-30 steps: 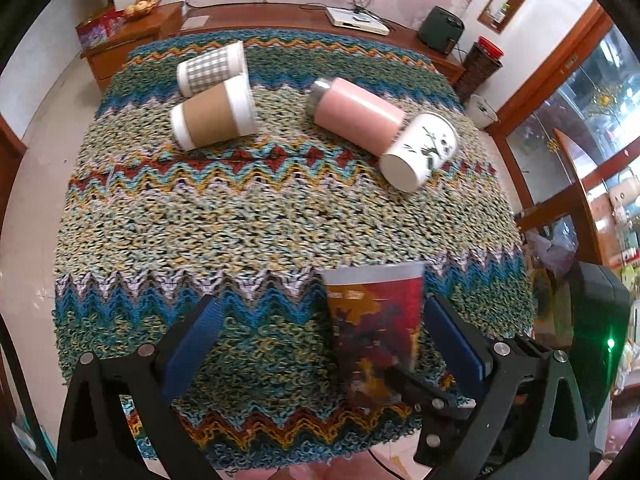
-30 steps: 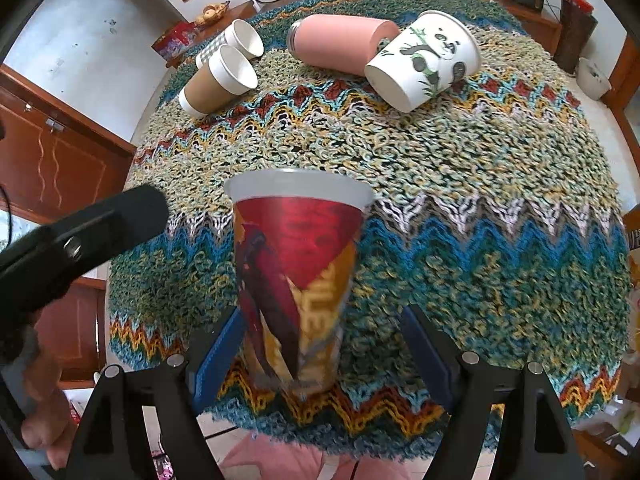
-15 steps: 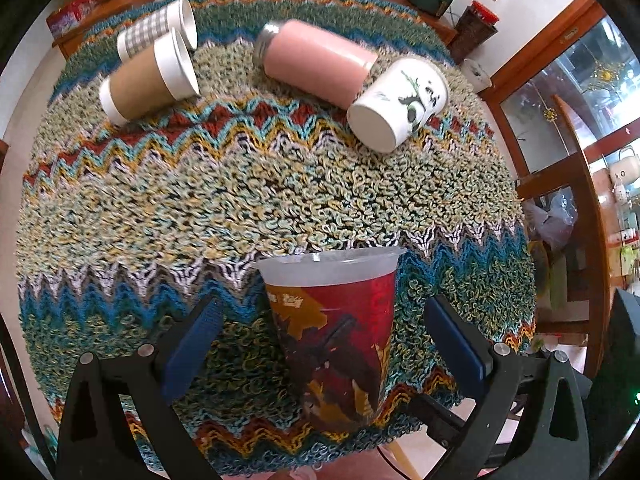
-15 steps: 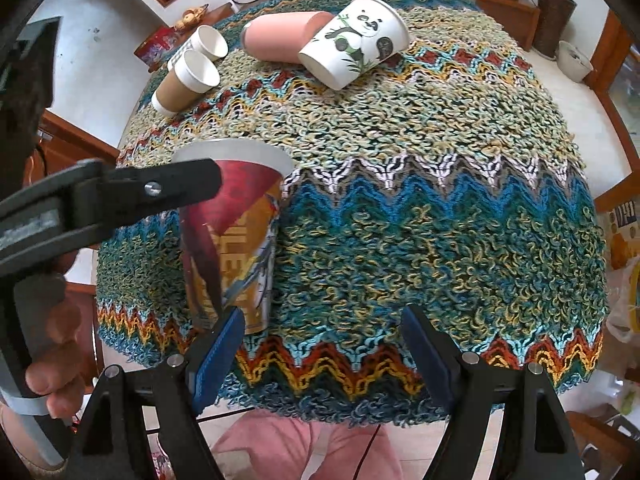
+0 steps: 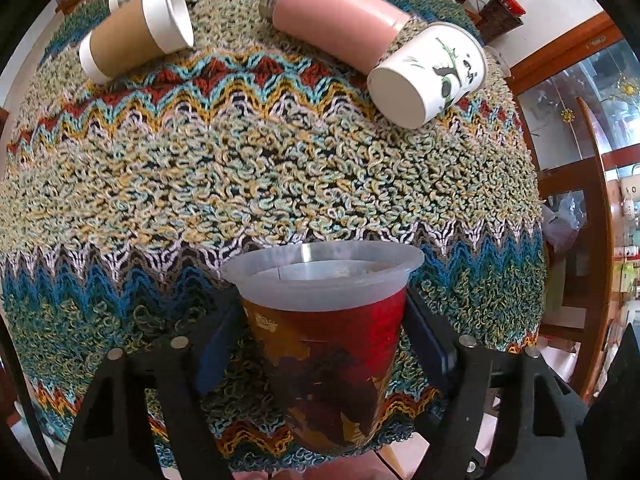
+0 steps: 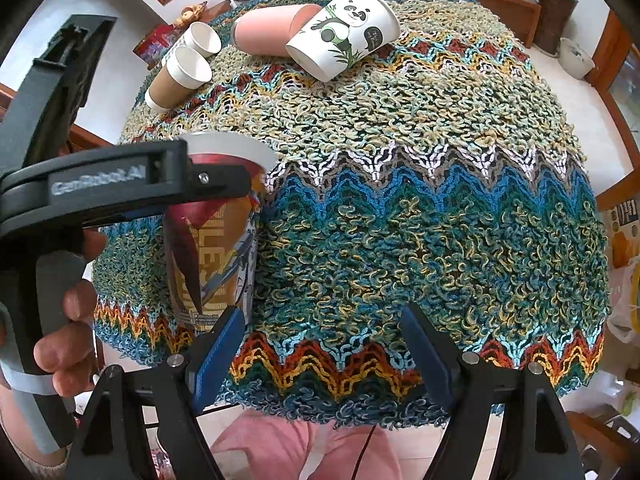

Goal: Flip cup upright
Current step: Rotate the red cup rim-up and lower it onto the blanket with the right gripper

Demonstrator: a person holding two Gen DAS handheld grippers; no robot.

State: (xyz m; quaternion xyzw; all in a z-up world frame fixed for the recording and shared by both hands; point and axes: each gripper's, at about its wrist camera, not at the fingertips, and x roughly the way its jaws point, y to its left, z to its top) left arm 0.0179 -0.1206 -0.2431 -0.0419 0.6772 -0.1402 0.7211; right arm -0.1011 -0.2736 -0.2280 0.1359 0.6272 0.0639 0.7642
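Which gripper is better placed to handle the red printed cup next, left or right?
Left. The left gripper has its blue pads against both sides of the upright red printed cup near the knitted cloth's front edge. The right gripper is open, with the cup off to its left.

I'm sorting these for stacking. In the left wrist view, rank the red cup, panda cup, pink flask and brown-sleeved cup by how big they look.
1. Red cup, though it sits closest to the camera.
2. Pink flask.
3. Panda cup and brown-sleeved cup look alike; I won't rank them.
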